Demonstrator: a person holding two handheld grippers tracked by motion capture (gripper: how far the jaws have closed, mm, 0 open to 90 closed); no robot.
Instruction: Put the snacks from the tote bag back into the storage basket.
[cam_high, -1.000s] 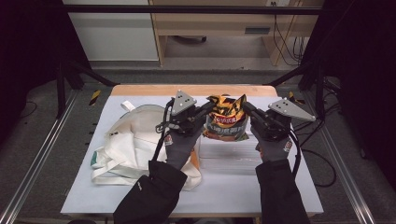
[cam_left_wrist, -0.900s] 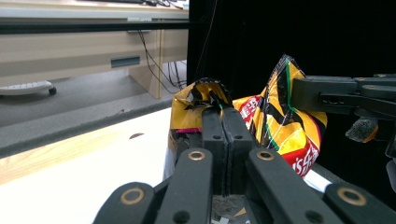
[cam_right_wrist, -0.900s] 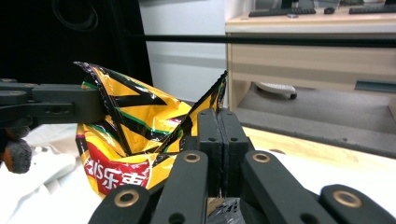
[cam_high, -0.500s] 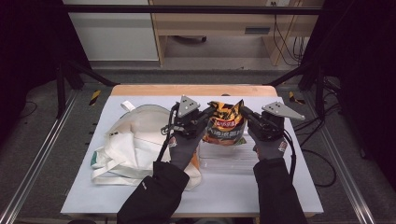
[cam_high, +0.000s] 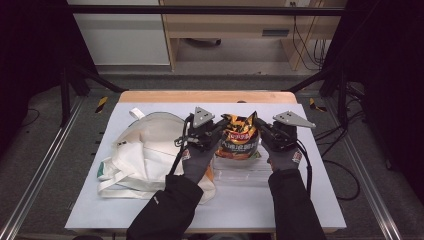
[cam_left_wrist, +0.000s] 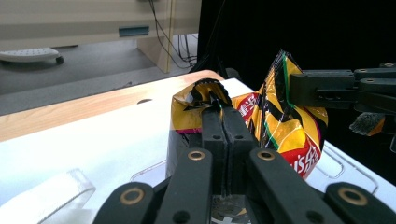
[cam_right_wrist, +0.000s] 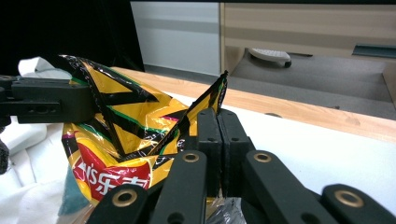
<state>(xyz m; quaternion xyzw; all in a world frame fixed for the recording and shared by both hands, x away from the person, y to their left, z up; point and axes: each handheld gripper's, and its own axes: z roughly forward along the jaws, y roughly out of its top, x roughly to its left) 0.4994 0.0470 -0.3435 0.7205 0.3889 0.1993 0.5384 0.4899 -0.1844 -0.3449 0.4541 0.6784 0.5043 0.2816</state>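
Here, the left gripper (cam_high: 218, 126) and right gripper (cam_high: 261, 126) each pinch 1 top corner of the snack bag (cam_high: 239, 142) above the table (cam_high: 320, 200).

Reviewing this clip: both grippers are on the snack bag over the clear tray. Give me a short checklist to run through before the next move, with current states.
1. Left gripper shut on the snack bag's top corner: ok.
2. Right gripper shut on the opposite corner: ok.
3. Bag upright, not torn: ok.
4. Bag sits over the clear tray: ok.
5. Bag bottom resting in the tray: cannot tell.
6. White tote bag apart from the snack bag: ok.
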